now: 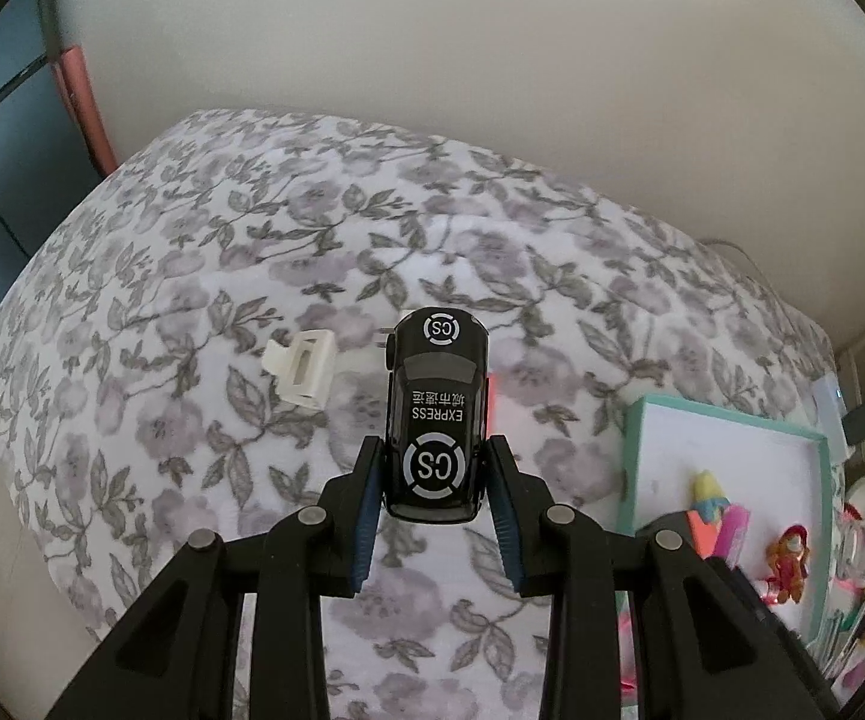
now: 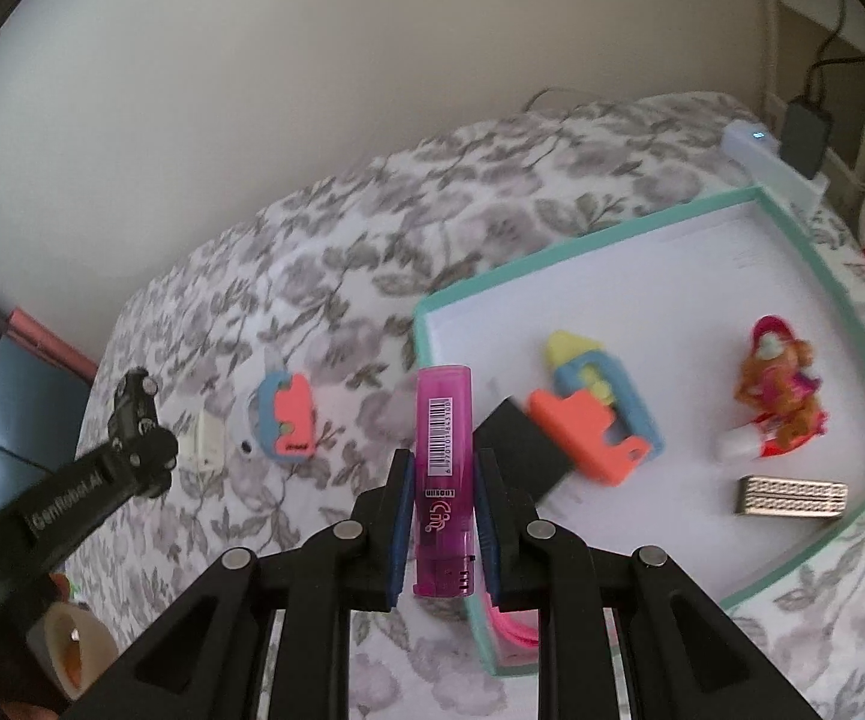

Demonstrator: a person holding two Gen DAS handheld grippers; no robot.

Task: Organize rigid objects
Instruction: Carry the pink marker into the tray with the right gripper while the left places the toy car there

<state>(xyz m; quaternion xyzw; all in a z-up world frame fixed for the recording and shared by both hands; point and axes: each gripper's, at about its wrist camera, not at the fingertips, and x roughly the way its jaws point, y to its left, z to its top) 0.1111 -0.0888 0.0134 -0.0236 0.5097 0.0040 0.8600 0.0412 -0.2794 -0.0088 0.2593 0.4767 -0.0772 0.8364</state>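
Your left gripper (image 1: 435, 480) fingers clench the glossy black toy car (image 1: 437, 414) by its tail (it could pivot out); your right gripper (image 2: 438, 510) grips the translucent pink plastic lighter (image 2: 441, 474) above the teal-rimmed white tray (image 2: 588, 252).

left tongs (image 1: 435, 468): clamped, pitched down | right tongs (image 2: 438, 474): clamped, pitched down

A: Colours? The toy car (image 1: 437, 420) is glossy black with white ring logos and white lettering, centre frame.
B: The lighter (image 2: 443, 480) is translucent magenta with a white barcode label. Gripper pads (image 2: 399, 516) are blue on black fingers.
A: The bedspread (image 1: 192, 276) is white with a grey leaf and pale mauve flower print. The clip (image 1: 303, 372) left of centre is cream.
B: The tray (image 2: 612, 252) has a mint-green rim and white floor. In it, a toy (image 2: 597, 402) in orange, light blue and yellow.
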